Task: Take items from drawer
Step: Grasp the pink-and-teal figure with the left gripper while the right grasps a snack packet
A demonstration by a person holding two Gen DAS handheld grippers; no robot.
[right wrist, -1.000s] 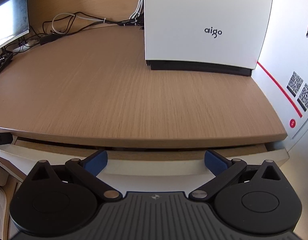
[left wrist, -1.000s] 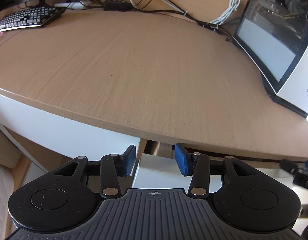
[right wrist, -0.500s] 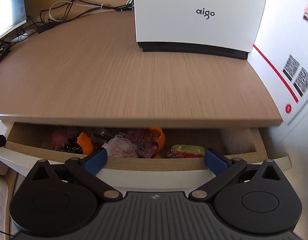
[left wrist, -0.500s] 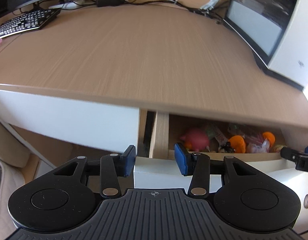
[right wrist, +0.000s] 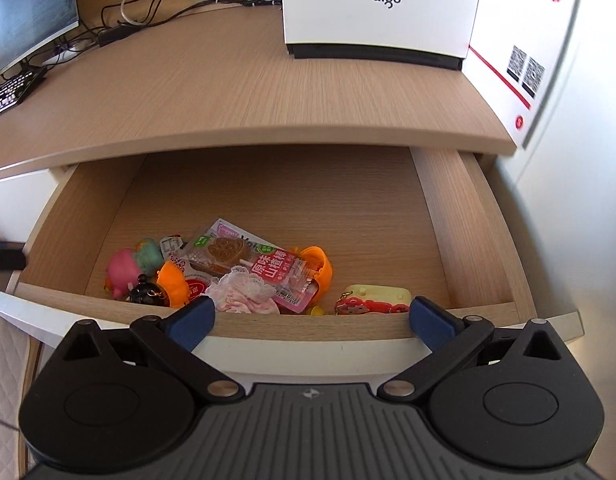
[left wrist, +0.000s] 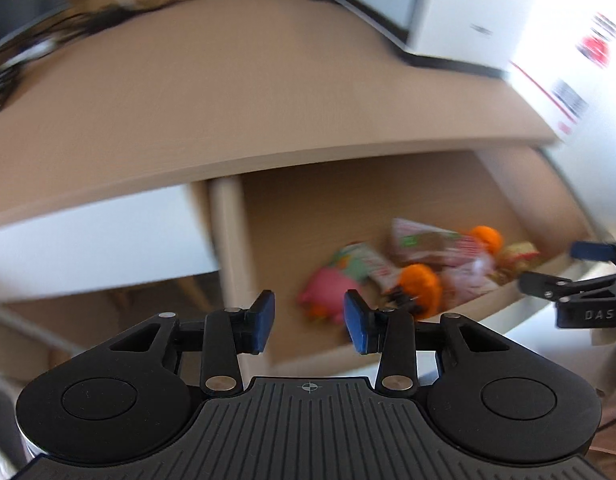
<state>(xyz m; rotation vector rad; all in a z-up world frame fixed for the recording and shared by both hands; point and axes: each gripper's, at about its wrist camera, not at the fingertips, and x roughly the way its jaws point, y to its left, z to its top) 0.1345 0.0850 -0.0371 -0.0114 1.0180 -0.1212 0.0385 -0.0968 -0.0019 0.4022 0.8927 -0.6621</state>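
Under the desk (right wrist: 236, 92), the open drawer (right wrist: 284, 326) holds snack packets (right wrist: 244, 264) and toys (right wrist: 122, 270).

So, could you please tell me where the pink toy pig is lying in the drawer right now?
In the right wrist view the pink toy pig lies at the left end of the drawer, near its front wall, beside a mint-green toy and a small black toy.
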